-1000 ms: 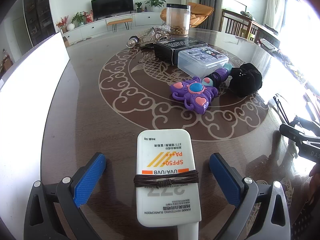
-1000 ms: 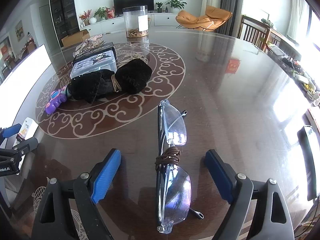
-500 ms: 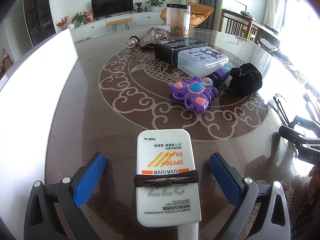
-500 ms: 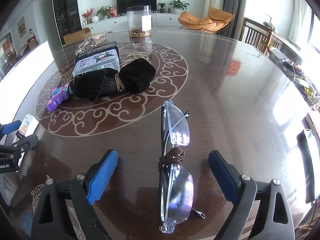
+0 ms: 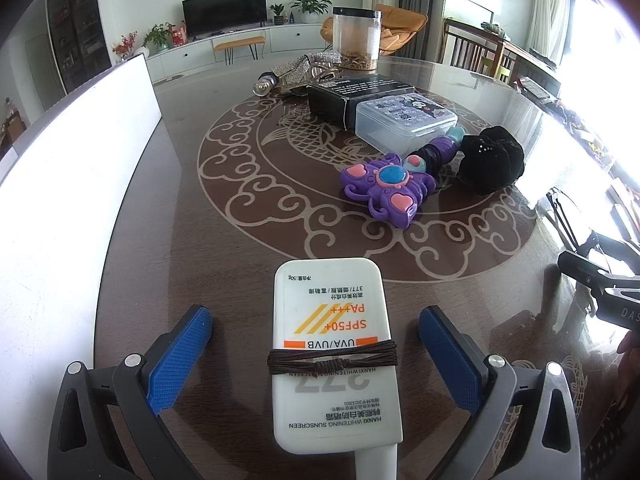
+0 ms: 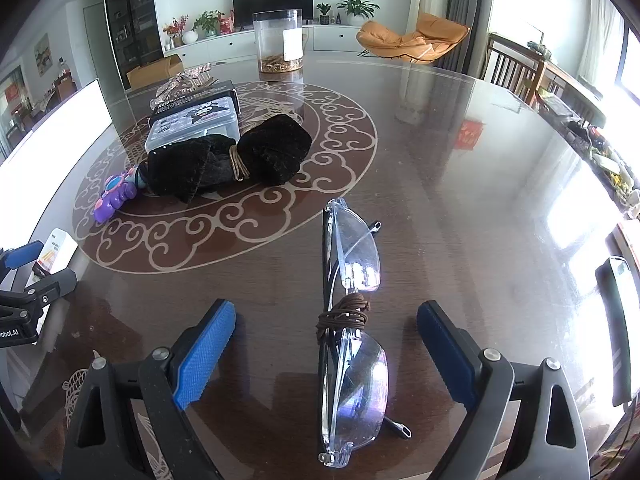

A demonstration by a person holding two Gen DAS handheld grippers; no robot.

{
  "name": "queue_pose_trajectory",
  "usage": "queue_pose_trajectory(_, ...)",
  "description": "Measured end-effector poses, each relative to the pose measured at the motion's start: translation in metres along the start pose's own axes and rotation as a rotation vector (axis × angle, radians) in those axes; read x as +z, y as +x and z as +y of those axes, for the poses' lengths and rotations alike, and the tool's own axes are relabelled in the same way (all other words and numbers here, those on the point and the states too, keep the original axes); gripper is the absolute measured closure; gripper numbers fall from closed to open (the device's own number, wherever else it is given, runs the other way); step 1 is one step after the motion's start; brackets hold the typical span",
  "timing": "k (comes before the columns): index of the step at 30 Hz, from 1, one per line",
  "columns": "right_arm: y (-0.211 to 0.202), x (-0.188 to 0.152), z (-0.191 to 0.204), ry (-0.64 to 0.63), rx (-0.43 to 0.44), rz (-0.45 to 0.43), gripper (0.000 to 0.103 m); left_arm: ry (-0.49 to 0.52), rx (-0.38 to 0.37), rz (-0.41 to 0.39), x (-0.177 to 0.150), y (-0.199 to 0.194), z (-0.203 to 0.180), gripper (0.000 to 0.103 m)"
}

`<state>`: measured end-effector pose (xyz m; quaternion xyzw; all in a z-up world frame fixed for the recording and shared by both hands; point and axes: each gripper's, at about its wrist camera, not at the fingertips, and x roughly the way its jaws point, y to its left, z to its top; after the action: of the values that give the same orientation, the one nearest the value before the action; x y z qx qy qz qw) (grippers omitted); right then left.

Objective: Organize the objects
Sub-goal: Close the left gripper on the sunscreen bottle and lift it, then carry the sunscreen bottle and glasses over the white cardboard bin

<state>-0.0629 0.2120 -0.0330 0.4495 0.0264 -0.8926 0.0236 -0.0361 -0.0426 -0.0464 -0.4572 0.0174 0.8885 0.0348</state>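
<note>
1. Two bound things lie between our spread blue pads: a flat white sunscreen tube (image 5: 335, 354) with orange lettering, and a pair of clear plastic glasses (image 6: 349, 322).
2. We see the tube lying flat on the dark wooden table (image 5: 224, 248) with its pale inlaid scrollwork, a brown cord (image 5: 333, 358) tied across its middle.
3. Our left gripper (image 5: 316, 350) stands wide, both pads clear of the tube's sides and gripping nothing.
4. The glasses rest on edge on the same table, with brown cord (image 6: 344, 315) wound round the bridge.
5. Our right gripper (image 6: 326, 350) is likewise wide apart, touching neither lens.
6. Beyond the tube we find a purple butterfly-shaped toy (image 5: 386, 188) with pink hearts and a blue centre, and just beside it a black velvet pouch (image 5: 491, 165).
7. Behind these a clear plastic box (image 5: 406, 119) with a cartoon lid sits against a black cardboard box (image 5: 356, 96).
8. Farther back stands a clear cylindrical jar (image 5: 357, 44) with a black lid.
9. From the right wrist view the pouch (image 6: 228, 160) is cinched with a tan band.
10. At our left a tall white panel (image 5: 68, 184) stands along the table's edge.
</note>
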Motion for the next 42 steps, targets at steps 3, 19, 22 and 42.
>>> queue_pose_trajectory(3,0.000,0.000,0.000,-0.001,-0.002,-0.001,0.010,0.000,0.000,0.000,0.000,0.000,0.000,0.000)
queue_pose_trajectory(19,-0.003,0.000,-0.002,0.003,-0.002,-0.013,0.010,0.002,0.000,0.000,0.001,0.001,0.000,0.000)
queue_pose_trajectory(22,-0.005,0.000,-0.002,0.002,0.003,-0.027,0.010,0.019,-0.017,0.021,-0.005,-0.003,-0.001,0.000)
queue_pose_trajectory(42,0.006,0.038,-0.002,-0.137,0.075,0.316,0.086,0.027,-0.154,0.036,-0.017,-0.041,0.018,0.050)
